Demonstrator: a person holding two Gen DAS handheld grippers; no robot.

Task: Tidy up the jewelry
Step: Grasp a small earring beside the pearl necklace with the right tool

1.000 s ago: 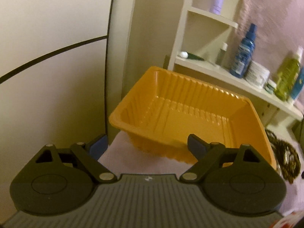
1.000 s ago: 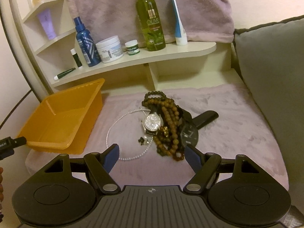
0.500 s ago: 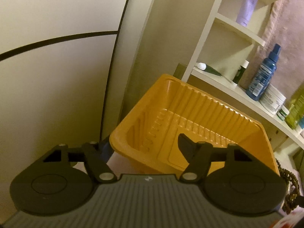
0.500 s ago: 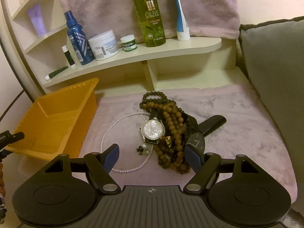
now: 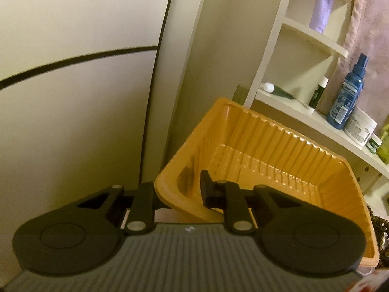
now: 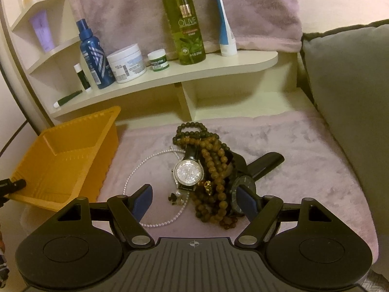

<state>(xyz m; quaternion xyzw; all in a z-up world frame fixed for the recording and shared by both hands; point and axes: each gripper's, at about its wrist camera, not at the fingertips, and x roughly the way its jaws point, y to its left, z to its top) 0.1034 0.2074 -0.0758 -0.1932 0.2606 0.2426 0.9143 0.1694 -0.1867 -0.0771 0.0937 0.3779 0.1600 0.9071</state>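
Left gripper (image 5: 180,191): jaws have just been closing and now clamp the near corner rim of the ribbed orange plastic tray (image 5: 279,160), one finger outside the wall, the other inside. The tray sits tilted at the left edge of the pale pink fuzzy mat (image 6: 291,150), below the cream corner shelf (image 6: 194,70).

Right gripper (image 6: 194,198): jaws spread wide, nothing between the pads, hovering over the jewelry pile mid-mat. Pile: rhinestone-faced silver watch with black strap (image 6: 188,172), brown wooden bead strand (image 6: 214,170) tangled over it, dark bead bracelet (image 6: 192,130) at the far end, black-dial watch (image 6: 243,187) on the right, thin white pearl necklace (image 6: 145,165) looped on the left. All jewelry is on the mat; the tray looks empty.
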